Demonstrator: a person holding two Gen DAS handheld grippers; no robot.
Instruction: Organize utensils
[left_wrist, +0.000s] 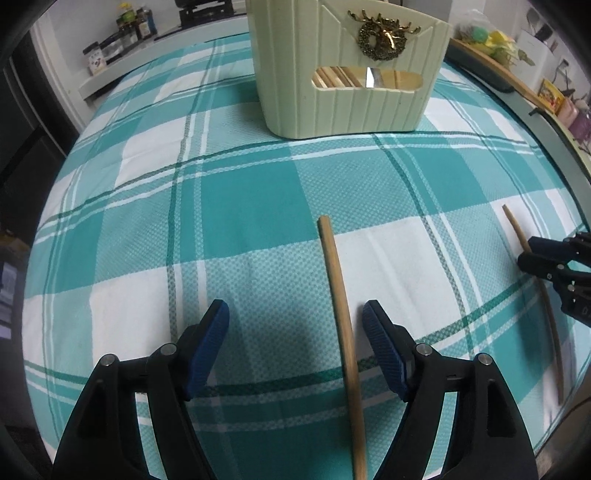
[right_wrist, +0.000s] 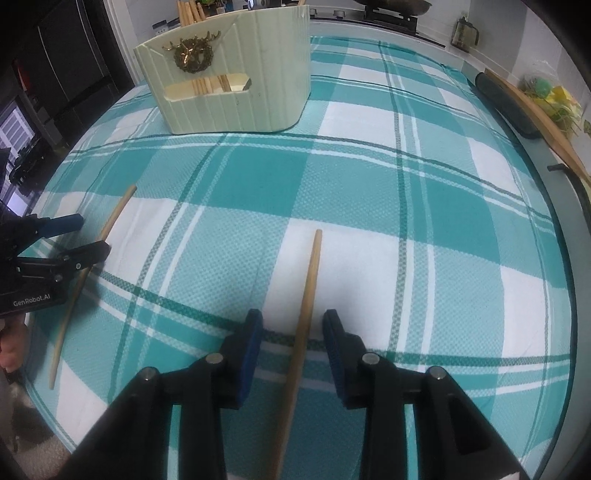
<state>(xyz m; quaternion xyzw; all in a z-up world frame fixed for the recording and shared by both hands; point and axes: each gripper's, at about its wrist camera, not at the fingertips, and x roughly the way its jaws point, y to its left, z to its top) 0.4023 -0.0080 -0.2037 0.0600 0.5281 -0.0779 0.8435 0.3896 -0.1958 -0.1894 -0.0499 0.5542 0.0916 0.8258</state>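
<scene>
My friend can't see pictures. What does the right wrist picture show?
A wooden chopstick lies on a teal checked cloth between the open right gripper. Farther back stands a cream holder with chopsticks inside; the left gripper is over another chopstick.

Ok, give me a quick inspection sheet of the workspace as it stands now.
Surface: teal and white plaid cloth, wrinkled.
Job's things: two loose wooden chopsticks; left chopstick and right chopstick flat on the cloth. Cream utensil holder upright at the far side, sticks already inside.
Clutter: nothing seen on the cloth.
Grippers: left gripper open, straddling its chopstick, which lies nearer one pad; right gripper open, narrower, around its chopstick, pads not touching.
Cables: nothing seen.
Surroundings: bottles on a ledge, stove behind.
</scene>
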